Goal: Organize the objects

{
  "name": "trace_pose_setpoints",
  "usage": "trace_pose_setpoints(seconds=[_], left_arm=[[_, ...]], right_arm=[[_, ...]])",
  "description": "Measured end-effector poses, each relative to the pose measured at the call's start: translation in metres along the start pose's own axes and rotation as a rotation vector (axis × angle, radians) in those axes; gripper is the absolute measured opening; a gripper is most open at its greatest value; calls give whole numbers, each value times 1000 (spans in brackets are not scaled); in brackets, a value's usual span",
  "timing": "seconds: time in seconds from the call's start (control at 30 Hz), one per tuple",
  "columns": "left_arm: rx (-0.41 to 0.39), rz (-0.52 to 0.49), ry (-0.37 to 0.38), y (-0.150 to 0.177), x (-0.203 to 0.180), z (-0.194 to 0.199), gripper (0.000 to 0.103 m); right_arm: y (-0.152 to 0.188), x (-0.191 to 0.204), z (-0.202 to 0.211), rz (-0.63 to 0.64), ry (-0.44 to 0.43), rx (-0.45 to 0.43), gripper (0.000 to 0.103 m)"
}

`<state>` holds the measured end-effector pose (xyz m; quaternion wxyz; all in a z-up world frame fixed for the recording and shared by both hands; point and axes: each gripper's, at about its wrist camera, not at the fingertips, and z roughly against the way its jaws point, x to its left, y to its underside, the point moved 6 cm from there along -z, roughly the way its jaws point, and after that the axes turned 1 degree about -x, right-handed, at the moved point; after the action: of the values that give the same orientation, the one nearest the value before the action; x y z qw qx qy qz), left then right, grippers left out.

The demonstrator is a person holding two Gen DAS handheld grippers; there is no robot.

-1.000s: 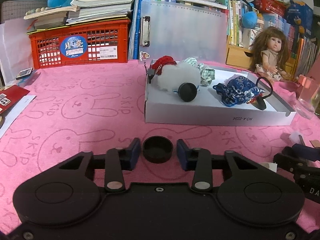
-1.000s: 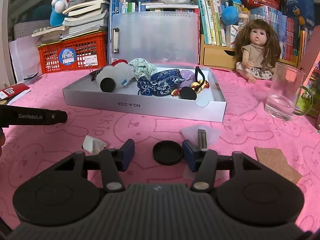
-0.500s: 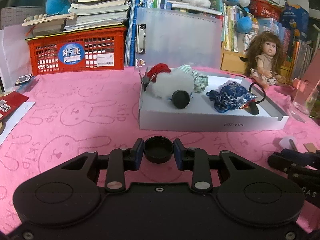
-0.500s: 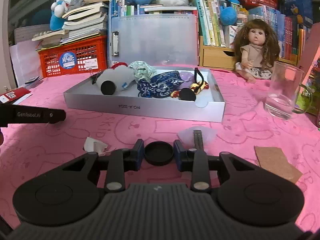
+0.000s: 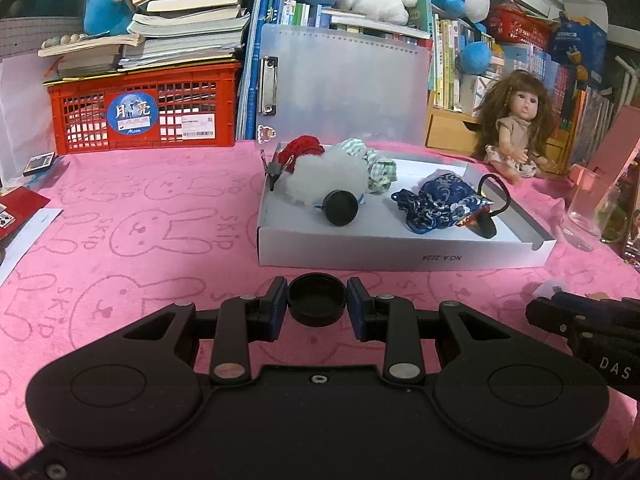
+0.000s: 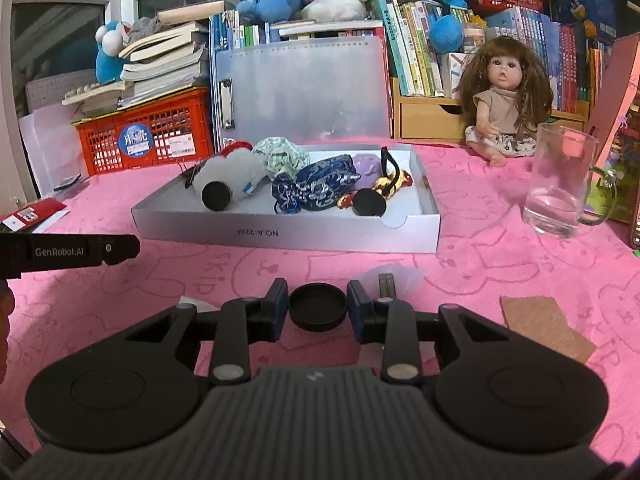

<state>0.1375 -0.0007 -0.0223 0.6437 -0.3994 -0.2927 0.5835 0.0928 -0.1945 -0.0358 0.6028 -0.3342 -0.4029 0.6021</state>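
black cap (image 5: 317, 299) clamped in left hand-held gripper (image 5: 317, 309); second black cap (image 6: 318, 306) clamped in right hand-held gripper (image 6: 318, 312), its jaws just closed; white box (image 5: 400, 249) lies straight ahead of both, nearer the left

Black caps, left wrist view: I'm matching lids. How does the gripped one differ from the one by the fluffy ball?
The held cap lies hollow side up; the boxed cap stands on edge, flat face showing. The held cap is clamped by the left gripper; the boxed cap rests against the fluffy ball. Both are round and black.
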Motion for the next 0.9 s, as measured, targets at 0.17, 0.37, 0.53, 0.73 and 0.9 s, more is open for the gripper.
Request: trace_pose_setpoints(seconds=[0.17, 0.37, 0.53, 0.73, 0.9], left_arm=[[-8, -2, 7, -4, -3, 3, 30], [-11, 1, 14, -7, -5, 4, 30], [-13, -2, 22, -9, -8, 3, 30], [-22, -8, 38, -16, -16, 1, 30], [-30, -18, 51, -19, -22, 0, 30]], right_arm=[[-5, 0, 2, 4, 0, -9, 36], [-8, 1, 3, 3, -4, -12, 36], [-9, 1, 2, 3, -5, -14, 36], [-15, 2, 0, -1, -7, -24, 36], [-18, 2, -2, -9, -7, -18, 36]])
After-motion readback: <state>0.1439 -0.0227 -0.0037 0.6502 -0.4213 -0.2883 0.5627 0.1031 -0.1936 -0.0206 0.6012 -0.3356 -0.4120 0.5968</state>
